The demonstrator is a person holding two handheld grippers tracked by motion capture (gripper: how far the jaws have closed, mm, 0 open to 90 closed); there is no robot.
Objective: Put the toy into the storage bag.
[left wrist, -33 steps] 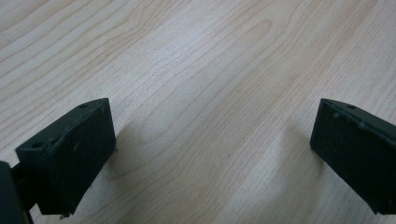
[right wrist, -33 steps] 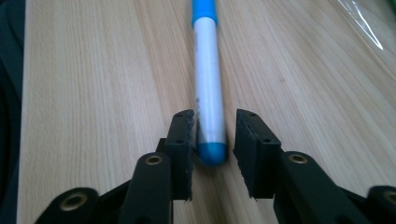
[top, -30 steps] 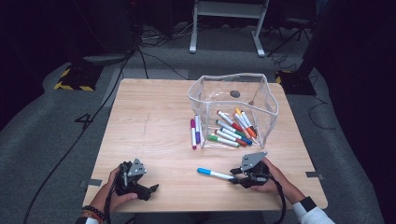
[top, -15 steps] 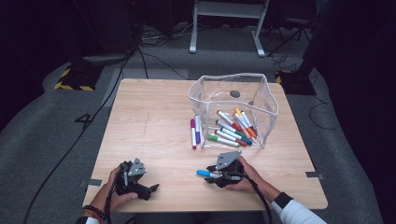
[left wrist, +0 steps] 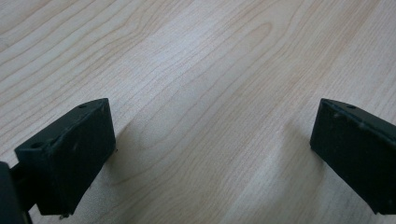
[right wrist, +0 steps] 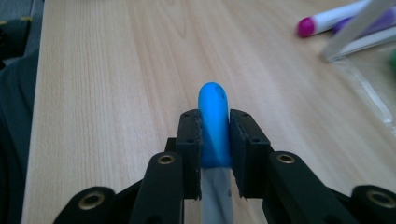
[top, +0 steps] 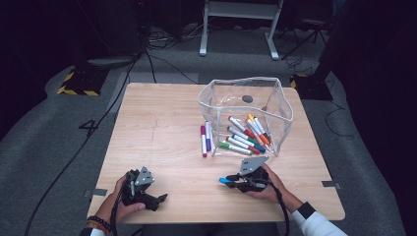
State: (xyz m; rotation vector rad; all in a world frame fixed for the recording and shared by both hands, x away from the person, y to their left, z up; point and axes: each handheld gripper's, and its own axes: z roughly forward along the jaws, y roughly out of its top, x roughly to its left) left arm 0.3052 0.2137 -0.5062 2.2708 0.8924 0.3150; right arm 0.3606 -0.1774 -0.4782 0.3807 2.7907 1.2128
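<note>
Blue-capped marker (right wrist: pixel 214 126) is clamped at its cap end in the right hand-held gripper (right wrist: pixel 215 140), whose jaws have just been closing, low over the desk (top: pixel 162 128). Risk: the cap may pull off or the barrel pivot. Left hand-held gripper (left wrist: pixel 210 154) rests released.

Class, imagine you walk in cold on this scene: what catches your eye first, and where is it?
First, the blue-capped marker clamped between the jaws of the right gripper near the table's front edge, its cap poking out past them. Next, the clear plastic bin at the back right of the wooden table, with a heap of coloured markers inside. The left gripper rests open at the front left, jaws wide over bare wood.
</note>
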